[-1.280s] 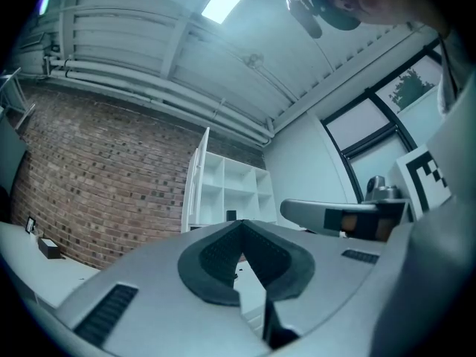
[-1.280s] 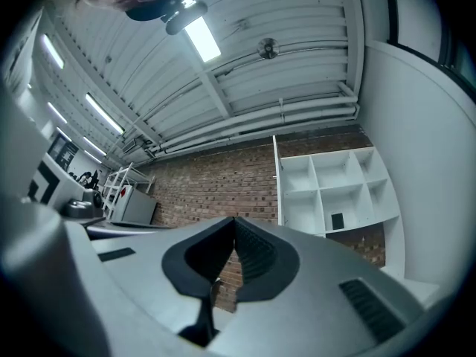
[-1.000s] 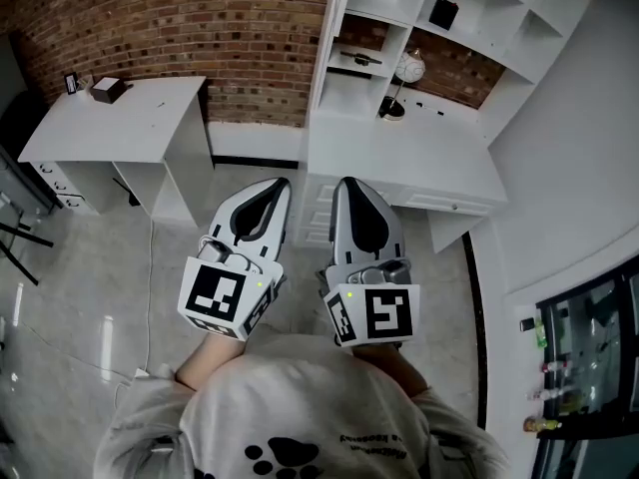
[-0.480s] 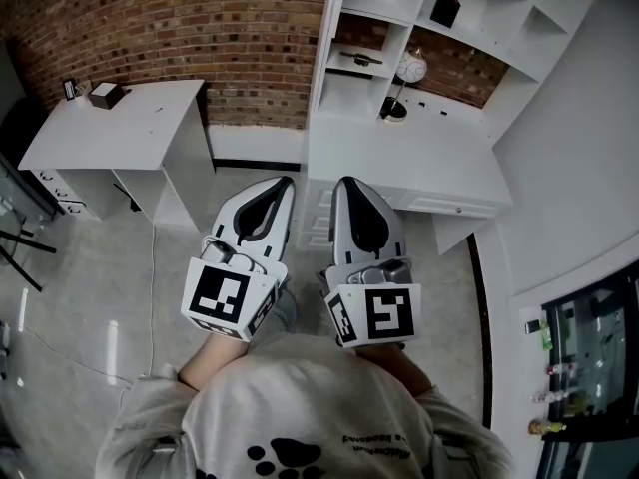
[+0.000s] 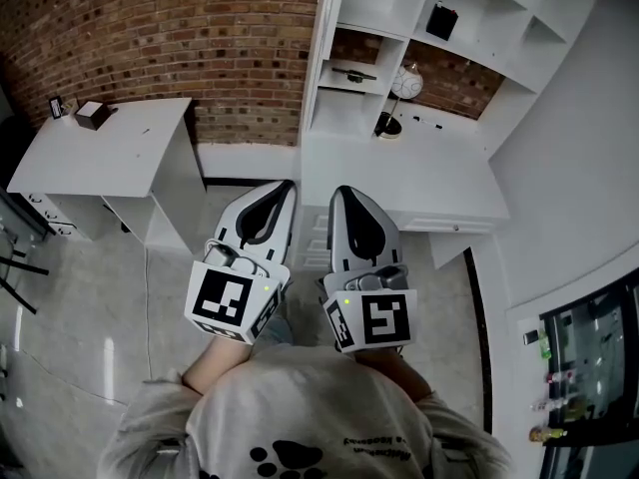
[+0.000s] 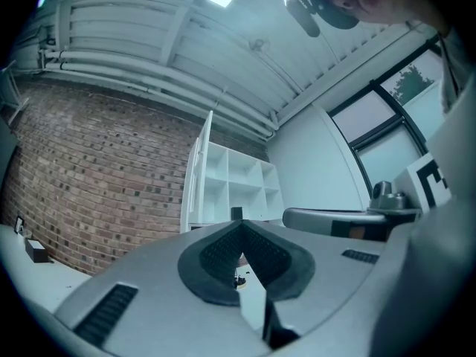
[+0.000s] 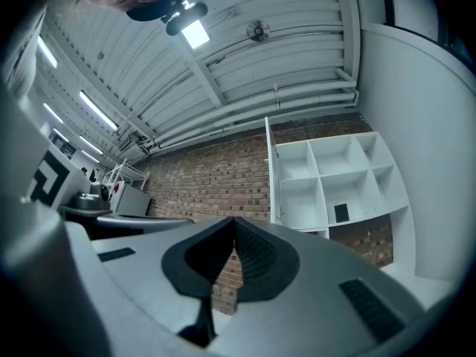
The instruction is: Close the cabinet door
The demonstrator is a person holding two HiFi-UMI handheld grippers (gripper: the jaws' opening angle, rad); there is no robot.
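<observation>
Both grippers are held side by side in front of the person, pointed toward the white shelf unit (image 5: 479, 13) that is set against the brick wall (image 5: 200, 38). The jaws of the left gripper (image 5: 283, 186) are seen pressed together at the tips, with nothing between them. The jaws of the right gripper (image 5: 339, 192) are likewise closed and empty. The cabinet door (image 5: 318, 48) is found at the left edge of the shelf unit, swung out from it and seen nearly edge-on, well apart from both grippers. A clock (image 5: 406, 84) is seen in the open recess above the back edge of the white desk (image 5: 399, 173), and a small dark box (image 5: 442, 20) is stood in an upper compartment. A white side table (image 5: 100, 153) is set at the left, with a small box (image 5: 91, 114) near its far left corner
</observation>
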